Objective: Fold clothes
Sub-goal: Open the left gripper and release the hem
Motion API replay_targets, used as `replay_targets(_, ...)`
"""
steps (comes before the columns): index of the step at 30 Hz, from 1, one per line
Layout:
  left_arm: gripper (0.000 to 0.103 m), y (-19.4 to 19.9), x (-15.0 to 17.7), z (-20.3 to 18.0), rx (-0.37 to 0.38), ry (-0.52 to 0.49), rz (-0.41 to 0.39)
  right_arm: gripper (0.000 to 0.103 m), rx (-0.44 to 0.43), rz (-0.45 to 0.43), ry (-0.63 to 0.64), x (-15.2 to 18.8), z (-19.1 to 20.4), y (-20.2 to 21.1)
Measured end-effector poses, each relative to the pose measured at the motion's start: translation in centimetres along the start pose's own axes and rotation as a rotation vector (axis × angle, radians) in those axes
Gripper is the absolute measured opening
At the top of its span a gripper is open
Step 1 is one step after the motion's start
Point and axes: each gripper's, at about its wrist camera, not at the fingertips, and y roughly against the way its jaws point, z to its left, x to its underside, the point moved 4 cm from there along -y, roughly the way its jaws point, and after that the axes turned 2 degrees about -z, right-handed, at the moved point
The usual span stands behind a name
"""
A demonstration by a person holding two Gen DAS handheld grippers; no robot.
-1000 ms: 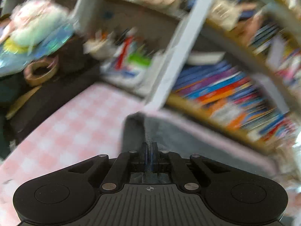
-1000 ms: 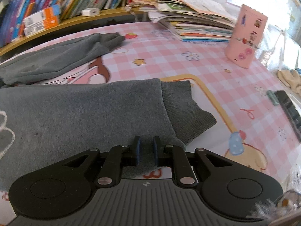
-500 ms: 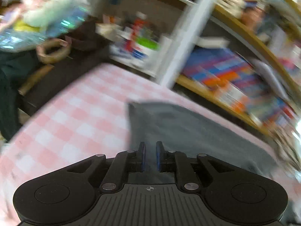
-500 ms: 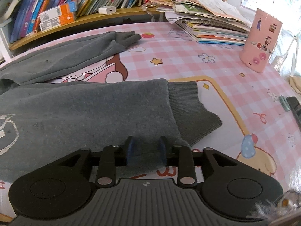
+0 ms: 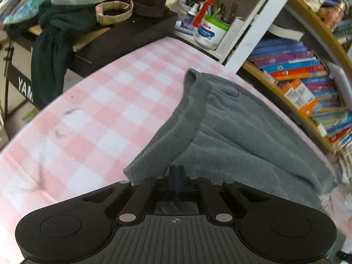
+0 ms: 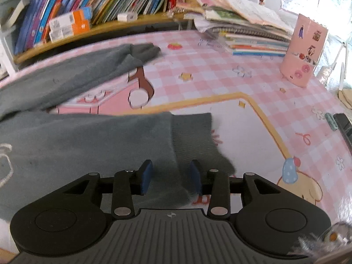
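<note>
Our left gripper [image 5: 176,171] pinches the sweater [image 5: 231,136] on the table [image 5: 99,110]. Our right gripper [image 6: 171,176] stands wide, straddling the sweater's cuff [image 6: 193,132].

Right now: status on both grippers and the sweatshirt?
Left gripper shut on grey sweatshirt, ribbed edge lifted. Right gripper open, straddling the sweatshirt hem, no grip. Pink cup and book stack well clear.
</note>
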Motion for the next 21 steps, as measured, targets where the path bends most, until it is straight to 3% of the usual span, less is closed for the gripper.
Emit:
replay_targets(4,0.004,0.1,0.2,0.9,-0.022,0.025,0.004,0.039,0.014,0.018,-0.001,0.7,-0.1,0.1)
replay_targets(8,0.004,0.2,0.1,0.9,-0.022,0.031,0.009,0.042,0.104,0.043,0.027,1.3,-0.7,0.5)
replay_targets(12,0.004,0.5,0.3,0.9,-0.011,0.021,0.021,0.051,0.109,0.07,-0.044,2.3,-3.0,1.3)
replay_targets(21,0.004,0.7,0.0,1.4,-0.004,0.002,0.029,0.051,0.118,0.084,-0.051,3.1,-2.6,2.1)
